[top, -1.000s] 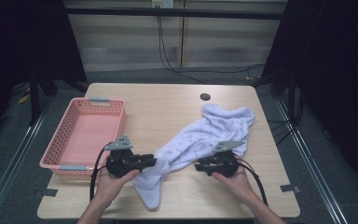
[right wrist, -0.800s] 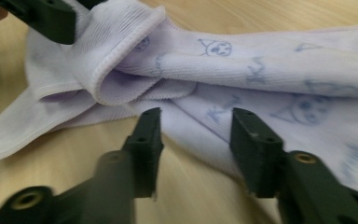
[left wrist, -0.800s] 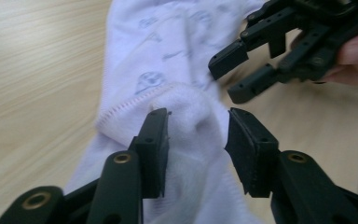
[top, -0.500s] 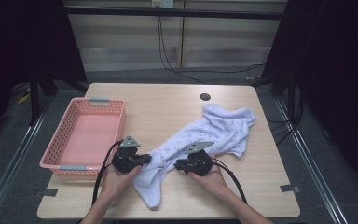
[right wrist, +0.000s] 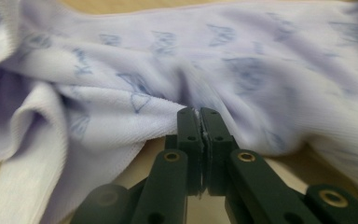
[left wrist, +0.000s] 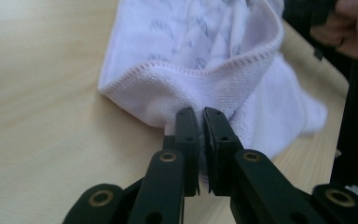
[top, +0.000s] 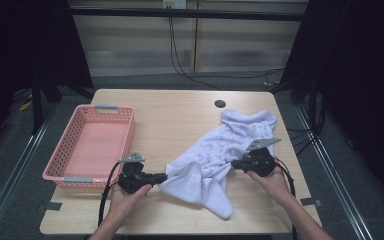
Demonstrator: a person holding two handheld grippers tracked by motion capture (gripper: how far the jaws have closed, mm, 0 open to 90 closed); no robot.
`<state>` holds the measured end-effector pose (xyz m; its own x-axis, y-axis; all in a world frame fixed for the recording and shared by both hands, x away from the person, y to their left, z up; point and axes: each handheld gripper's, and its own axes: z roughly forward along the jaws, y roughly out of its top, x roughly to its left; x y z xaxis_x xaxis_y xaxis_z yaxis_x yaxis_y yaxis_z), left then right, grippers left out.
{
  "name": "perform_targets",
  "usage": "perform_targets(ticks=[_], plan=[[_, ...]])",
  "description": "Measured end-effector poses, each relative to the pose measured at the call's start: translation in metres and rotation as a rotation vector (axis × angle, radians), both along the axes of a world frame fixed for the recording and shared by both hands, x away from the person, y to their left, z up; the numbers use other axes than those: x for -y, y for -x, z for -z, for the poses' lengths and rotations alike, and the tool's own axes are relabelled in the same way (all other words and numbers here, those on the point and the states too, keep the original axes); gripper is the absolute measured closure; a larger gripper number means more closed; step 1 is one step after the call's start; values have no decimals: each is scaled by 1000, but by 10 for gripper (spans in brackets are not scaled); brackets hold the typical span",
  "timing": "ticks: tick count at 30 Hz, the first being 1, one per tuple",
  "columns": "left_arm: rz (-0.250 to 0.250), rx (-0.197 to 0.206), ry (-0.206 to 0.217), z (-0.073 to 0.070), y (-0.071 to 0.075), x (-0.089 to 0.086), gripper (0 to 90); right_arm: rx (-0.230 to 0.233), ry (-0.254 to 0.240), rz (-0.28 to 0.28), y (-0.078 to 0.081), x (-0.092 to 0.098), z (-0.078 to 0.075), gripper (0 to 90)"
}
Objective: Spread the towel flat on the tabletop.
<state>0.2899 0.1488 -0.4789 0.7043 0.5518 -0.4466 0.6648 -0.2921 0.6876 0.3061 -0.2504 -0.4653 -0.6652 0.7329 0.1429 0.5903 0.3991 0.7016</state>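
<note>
The left gripper has just clamped tight on the near left hem of the white towel; the right gripper has just pinched its right edge. The towel lies rumpled across the table, right of the pink basket.

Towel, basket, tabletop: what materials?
Towel: soft knitted or terry cotton by the look, matte, ribbed weave, stitched hem, faint blue print. Basket: pink plastic, probably moulded, lattice walls. Tabletop: pale wood-grain, likely laminate, smooth low sheen.
</note>
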Motion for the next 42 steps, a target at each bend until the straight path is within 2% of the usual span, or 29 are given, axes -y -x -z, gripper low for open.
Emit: perform_targets(ticks=[1, 2, 3, 4, 6, 7, 8, 9, 11, 12, 14, 15, 17, 19, 20, 22, 24, 25, 26, 28, 29, 30, 32, 33, 34, 36, 37, 40, 42], plan=[[7, -24, -8, 4, 0, 3, 847, -24, -32, 17, -3, 7, 2, 881], [13, -20, -26, 6, 1, 4, 838, -28, -45, 14, -5, 9, 4, 860], [13, -9, -42, 7, 2, 5, 814, -18, -42, 14, -5, 10, 5, 797], [11, -4, -38, 5, 3, 5, 707, -1, -59, 38, 0, 9, 6, 681], [5, 23, -28, -1, 6, 3, 698, 14, -56, 39, 3, 9, 6, 655], [5, 37, -22, -6, 7, 2, 674, 19, -69, 40, 8, 9, 5, 638], [8, 64, -23, -11, 9, 1, 633, 29, -113, 25, 22, 11, 1, 627], [6, 100, -24, -17, 11, -1, 633, 29, -113, 25, 22, 11, 1, 627], [14, 135, -16, -27, 13, -1, 614, 13, -144, 10, 39, 13, 0, 626], [4, 151, -6, -31, 12, -1, 598, 0, -151, 3, 56, 12, 3, 610], [27, 168, 4, -39, 8, 2, 573, -17, -168, -11, 73, 11, 7, 601], [34, 173, 18, -42, 6, 7, 573, -17, -168, -11, 73, 11, 7, 601], [73, 193, 11, -46, 2, 20, 557, -47, -190, -16, 85, 10, 11, 587], [113, 210, -3, -45, -3, 35, 511, -83, -186, -40, 93, 5, 17, 560], [127, 200, 1, -43, -8, 43, 511, -83, -186, -40, 93, 5, 17, 560], [161, 225, 21, -36, -14, 56, 499, -107, -188, -56, 93, 2, 21, 552], [193, 208, 15, -26, -21, 70, 488, -123, -174, -84, 92, -4, 26, 549], [210, 198, -6, -21, -24, 76, 475, -133, -159, -92, 93, -7, 27, 542], [198, 202, -40, -18, -26, 81, 476, -138, -142, -97, 92, -9, 28, 538], [218, 169, -31, -11, -29, 87, 452, -148, -101, -105, 92, -15, 31, 525], [219, 170, -40, -9, -27, 90, 500, -146, -100, -131, 95, -19, 31, 600], [247, 174, -56, -8, -26, 91, 500, -146, -100, -131, 95, -19, 31, 600], [244, 189, -48, -10, -23, 90, 751, -114, -85, -159, 96, -22, 31, 781], [245, 186, -10, -13, -24, 86, 794, -117, -104, -157, 95, -22, 29, 855], [221, 198, 4, -16, -24, 81, 846, -115, -126, -151, 94, -20, 28, 884], [188, 205, 43, -23, -26, 71, 868, -106, -153, -136, 90, -14, 24, 892], [163, 208, 58, -26, -27, 65, 873, -101, -185, -119, 87, -7, 21, 894], [125, 212, 110, -33, -30, 48, 874, -47, -230, -75, 80, 11, 7, 896], [95, 240, 123, -41, -29, 36, 874, -14, -258, -45, 77, 22, -3, 897]])
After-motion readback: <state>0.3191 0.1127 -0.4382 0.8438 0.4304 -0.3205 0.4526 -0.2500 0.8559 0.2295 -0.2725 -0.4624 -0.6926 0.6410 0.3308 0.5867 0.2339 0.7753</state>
